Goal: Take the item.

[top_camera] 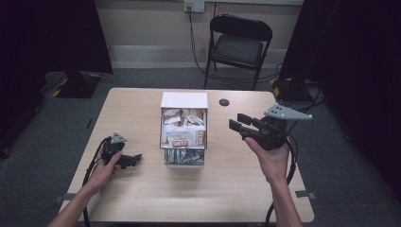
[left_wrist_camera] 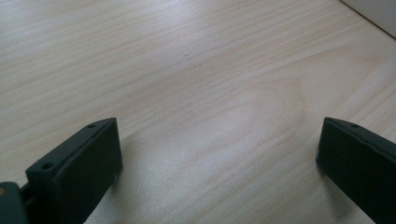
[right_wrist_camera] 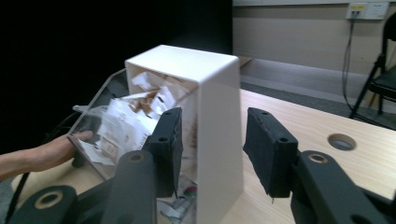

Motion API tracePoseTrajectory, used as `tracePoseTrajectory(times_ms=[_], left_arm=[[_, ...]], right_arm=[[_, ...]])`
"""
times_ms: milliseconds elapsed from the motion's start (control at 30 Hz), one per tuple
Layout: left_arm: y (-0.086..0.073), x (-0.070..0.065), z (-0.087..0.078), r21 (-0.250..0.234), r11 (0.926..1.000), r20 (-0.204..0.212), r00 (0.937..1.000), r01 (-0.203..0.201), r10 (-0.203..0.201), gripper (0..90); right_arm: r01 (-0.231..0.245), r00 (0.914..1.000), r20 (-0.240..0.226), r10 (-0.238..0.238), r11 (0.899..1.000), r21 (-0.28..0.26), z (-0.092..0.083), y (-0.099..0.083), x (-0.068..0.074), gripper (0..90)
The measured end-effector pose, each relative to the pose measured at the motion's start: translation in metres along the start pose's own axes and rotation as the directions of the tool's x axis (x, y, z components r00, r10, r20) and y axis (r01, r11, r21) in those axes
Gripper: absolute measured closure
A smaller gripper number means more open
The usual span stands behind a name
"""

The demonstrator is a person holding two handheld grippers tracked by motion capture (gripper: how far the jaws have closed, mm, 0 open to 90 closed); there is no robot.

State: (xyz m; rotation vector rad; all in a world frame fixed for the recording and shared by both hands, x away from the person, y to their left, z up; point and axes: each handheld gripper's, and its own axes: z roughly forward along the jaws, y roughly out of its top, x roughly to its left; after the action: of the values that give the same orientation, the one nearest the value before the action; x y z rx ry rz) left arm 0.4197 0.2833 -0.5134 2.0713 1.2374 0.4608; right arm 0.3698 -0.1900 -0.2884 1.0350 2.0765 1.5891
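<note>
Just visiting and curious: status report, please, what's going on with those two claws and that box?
Left gripper open, low on table. Right gripper open, raised beside dispenser box, not touching. Box full of packets. Nothing in the way.

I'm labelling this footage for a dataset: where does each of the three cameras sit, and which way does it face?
High view: above the person's side, facing forward and down on the table, the dispenser box and a chair; both forearms show, with the left gripper and right gripper.
Left gripper view: on the left gripper, facing bare tabletop; its fingers stand wide apart.
Right gripper view: on the right gripper, facing the box's white side; the person's other hand shows.
High and right gripper views share the box.
</note>
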Motion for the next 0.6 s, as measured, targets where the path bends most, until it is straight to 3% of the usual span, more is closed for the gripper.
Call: tracePoseTrajectory(times_ms=[333, 600], left_arm=[[0.000, 0.000, 0.000, 0.000, 1.0000, 0.000, 1.0000, 0.000, 0.000, 0.0], [0.000, 0.000, 0.000, 0.000, 1.0000, 0.000, 1.0000, 0.000, 0.000, 0.0]], right_arm=[[0.040, 0.9933, -0.108, -0.042, 0.999, -0.022, 0.020, 0.015, 0.024, 56.5], [0.084, 0.9806, -0.179, -0.079, 0.996, 0.018, 0.042, 0.017, 0.041, 57.5]])
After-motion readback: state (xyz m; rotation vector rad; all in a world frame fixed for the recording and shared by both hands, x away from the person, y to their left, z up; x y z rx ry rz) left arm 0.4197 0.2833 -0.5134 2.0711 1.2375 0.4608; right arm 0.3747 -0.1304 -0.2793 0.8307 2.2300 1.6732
